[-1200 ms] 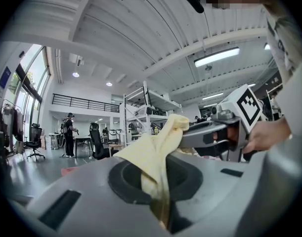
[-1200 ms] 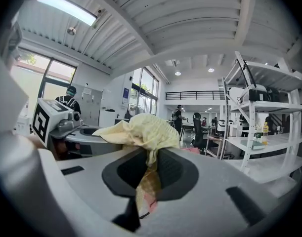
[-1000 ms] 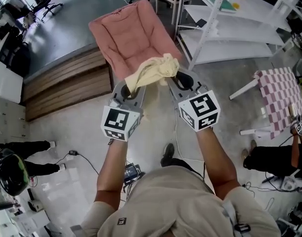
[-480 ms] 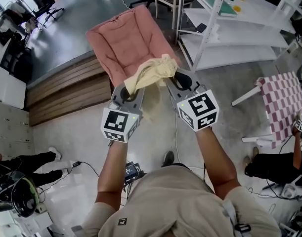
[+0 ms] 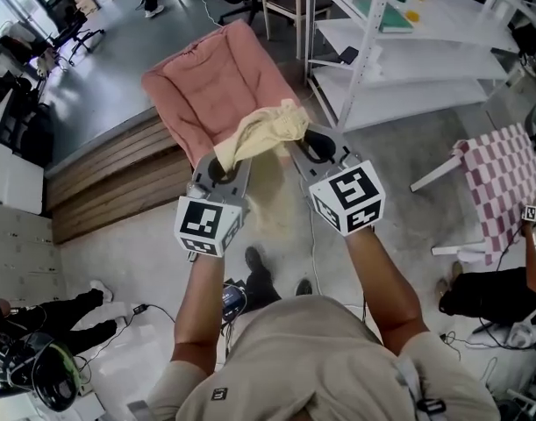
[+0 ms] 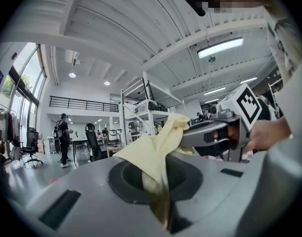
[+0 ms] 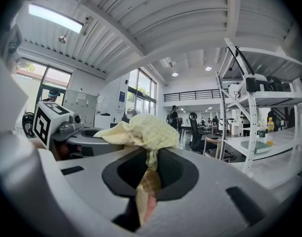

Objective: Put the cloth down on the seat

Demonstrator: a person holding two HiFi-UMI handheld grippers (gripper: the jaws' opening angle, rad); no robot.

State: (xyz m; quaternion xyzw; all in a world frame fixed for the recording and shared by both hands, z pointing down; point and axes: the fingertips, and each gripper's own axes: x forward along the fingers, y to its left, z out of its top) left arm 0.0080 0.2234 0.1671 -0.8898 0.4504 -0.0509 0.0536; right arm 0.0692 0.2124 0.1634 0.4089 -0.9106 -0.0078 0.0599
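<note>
A pale yellow cloth [image 5: 266,131] hangs bunched between my two grippers, held level at chest height. My left gripper [image 5: 224,160] is shut on its left end, and the fabric [image 6: 153,154] runs up out of the closed jaws. My right gripper [image 5: 307,147] is shut on the other end, where the cloth [image 7: 141,132] piles over the jaws. The seat, a low chair with a pink cushion [image 5: 210,82], lies on the floor just beyond the grippers; the cloth overlaps its near edge in the head view.
A white metal shelf rack [image 5: 399,51] stands right of the pink chair. Wooden steps [image 5: 118,178] run along the left. A pink checked stool [image 5: 500,187] lies at far right beside a seated person [image 5: 496,292]. Another person's legs [image 5: 48,314] lie at lower left.
Both grippers have carried the cloth forward towards the pink chair as the person walks. The grip on both ends is unchanged.
</note>
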